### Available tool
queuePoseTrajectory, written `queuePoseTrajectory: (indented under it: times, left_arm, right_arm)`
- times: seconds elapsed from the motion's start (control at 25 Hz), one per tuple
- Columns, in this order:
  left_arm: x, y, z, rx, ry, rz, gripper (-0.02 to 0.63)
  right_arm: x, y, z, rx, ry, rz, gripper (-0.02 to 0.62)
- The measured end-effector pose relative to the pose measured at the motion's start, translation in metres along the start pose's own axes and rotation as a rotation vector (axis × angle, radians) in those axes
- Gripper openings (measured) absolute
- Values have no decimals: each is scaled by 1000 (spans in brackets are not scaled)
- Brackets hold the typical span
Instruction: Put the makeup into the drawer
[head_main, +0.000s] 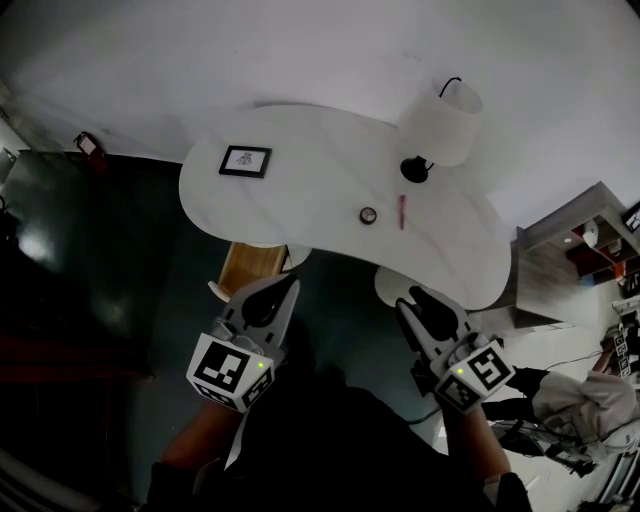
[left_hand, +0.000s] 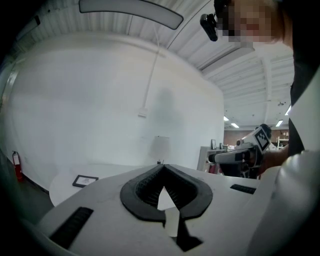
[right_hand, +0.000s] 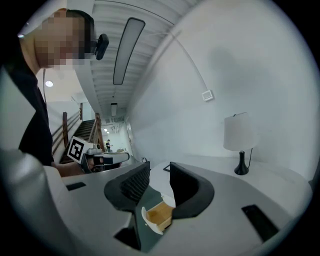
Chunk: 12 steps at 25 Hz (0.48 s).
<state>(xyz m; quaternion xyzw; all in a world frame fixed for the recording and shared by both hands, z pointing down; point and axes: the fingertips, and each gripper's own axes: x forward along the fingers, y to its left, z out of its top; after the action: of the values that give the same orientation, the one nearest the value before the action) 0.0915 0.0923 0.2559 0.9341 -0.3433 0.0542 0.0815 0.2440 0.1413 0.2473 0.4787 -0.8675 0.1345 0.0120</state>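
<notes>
A small round makeup compact (head_main: 368, 214) and a red lipstick-like stick (head_main: 402, 212) lie on the white curved table (head_main: 320, 190). Below the table's near edge a drawer (head_main: 250, 266) stands pulled out, showing its wooden inside; it also shows between the right jaws as a small wooden drawer (right_hand: 160, 215). My left gripper (head_main: 290, 284) hovers just right of the drawer, its tips meeting and nothing in them (left_hand: 163, 166). My right gripper (head_main: 410, 296) hangs near the table's front edge, jaws apart and empty (right_hand: 160, 168). Both grippers are well short of the makeup.
A white lamp (head_main: 440, 125) on a black base stands at the table's back right. A black picture frame (head_main: 245, 160) lies at its left. A grey shelf unit (head_main: 575, 250) stands to the right, and a red fire extinguisher (head_main: 88, 145) by the wall at the left.
</notes>
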Motion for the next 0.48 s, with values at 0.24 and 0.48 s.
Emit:
queuePoseTrajectory:
  times: [0.24, 0.48]
  left_arm:
    - [24, 60, 11, -13, -14, -7, 11]
    - [48, 89, 8, -13, 6, -58, 12]
  right_arm:
    - [76, -26, 9, -48, 72, -16, 127]
    - [134, -52, 0, -61, 158, -34, 150]
